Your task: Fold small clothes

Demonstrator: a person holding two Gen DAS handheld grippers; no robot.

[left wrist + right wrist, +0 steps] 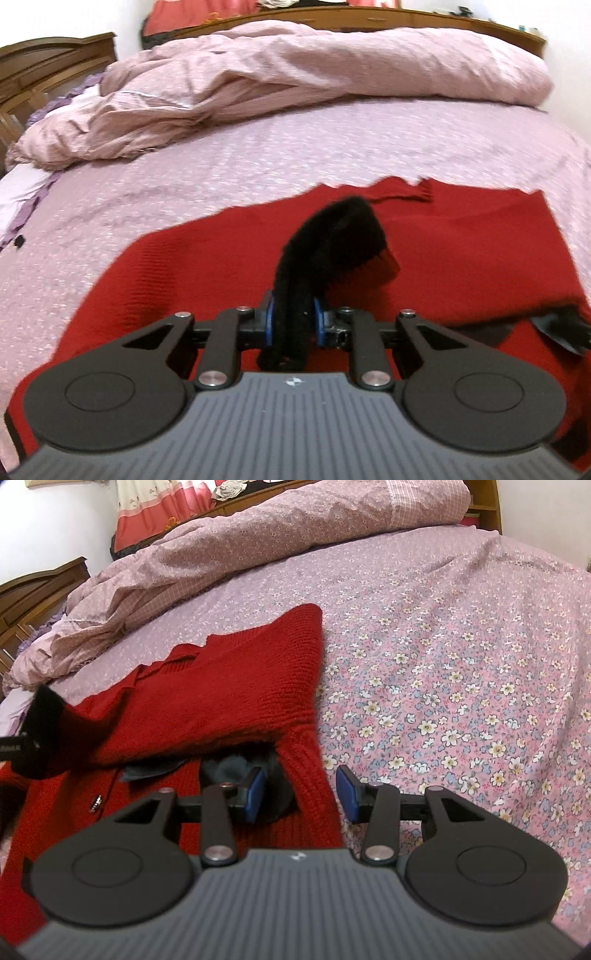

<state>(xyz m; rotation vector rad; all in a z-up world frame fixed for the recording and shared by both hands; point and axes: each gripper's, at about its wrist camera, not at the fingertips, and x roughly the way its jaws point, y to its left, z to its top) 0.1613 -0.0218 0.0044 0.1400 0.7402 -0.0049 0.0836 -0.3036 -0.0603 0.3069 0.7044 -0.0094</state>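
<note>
Red knit cardigan point(236, 698) on the bed point(461, 664), partly folded. Left hand-held gripper point(293, 321) pinches its black fuzzy cuff point(332, 236); right hand-held gripper point(301, 794) straddles a sleeve, jaws apart. Further folds remain.

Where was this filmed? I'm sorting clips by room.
Most likely a bedroom. The red cardigan lies on a bed with a floral sheet, a rumpled pink duvet is heaped behind it, and a wooden headboard stands at the left.
</note>
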